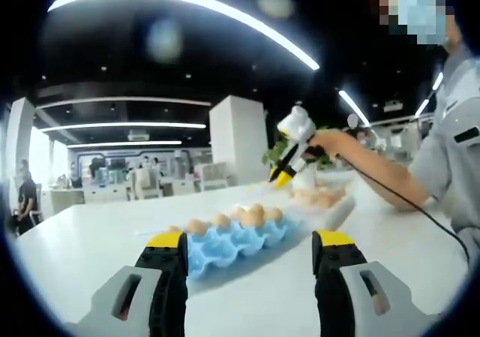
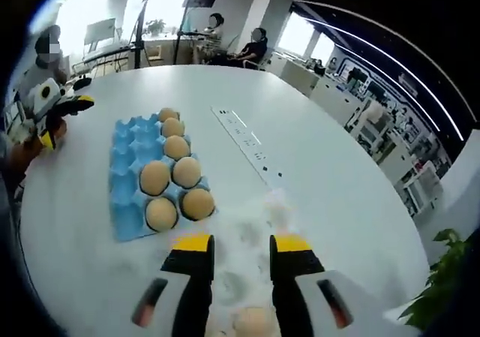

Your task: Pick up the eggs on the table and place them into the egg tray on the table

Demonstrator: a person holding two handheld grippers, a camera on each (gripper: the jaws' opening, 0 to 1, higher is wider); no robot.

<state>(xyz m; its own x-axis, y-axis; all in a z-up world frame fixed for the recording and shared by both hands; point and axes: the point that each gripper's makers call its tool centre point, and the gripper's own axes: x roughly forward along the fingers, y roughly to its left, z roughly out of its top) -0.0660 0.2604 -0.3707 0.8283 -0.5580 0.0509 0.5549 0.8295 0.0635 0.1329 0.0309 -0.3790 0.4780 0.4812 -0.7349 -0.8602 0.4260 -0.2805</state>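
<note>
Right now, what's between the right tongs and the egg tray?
Bare white table in the right gripper view, between the right tongs and the blue egg tray.

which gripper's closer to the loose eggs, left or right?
Right. The right gripper hangs just above the loose eggs, one showing between its jaws. The left gripper sits on the far side of the blue egg tray from them.

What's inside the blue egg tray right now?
In the right gripper view, the blue egg tray holds seven eggs, filling the side nearer the power strip; the other cups look empty. Cup bottoms beneath the eggs are hidden.
</note>
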